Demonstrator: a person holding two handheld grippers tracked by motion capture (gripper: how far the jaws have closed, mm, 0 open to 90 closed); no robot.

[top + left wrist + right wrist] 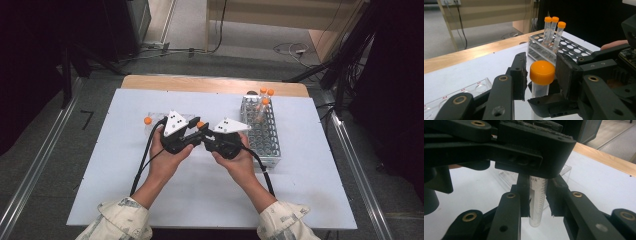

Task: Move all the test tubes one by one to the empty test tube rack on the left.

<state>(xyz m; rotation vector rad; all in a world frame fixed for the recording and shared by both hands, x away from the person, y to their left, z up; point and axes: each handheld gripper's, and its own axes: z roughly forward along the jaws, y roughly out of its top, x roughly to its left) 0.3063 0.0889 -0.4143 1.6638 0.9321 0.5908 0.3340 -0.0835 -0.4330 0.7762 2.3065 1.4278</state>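
Note:
Both grippers meet at the middle of the white table (210,195) around one clear tube with an orange cap (200,124). In the right gripper view, my right gripper (538,187) is shut on the tube's graduated body (537,205) and holds it upright. In the left gripper view, the orange cap (542,72) stands between the pads of my left gripper (541,66). The jaws sit close on either side, with a thin gap still showing on the left. The left gripper's jaw crosses the top of the right gripper view and hides the cap there.
A metal tube rack (265,140) stands to the right of the hands, with three orange-capped tubes (263,97) at its far end. A clear plastic tray (157,120) lies to the left, with another orange cap (147,120) at its edge. Cables trail back from both grippers.

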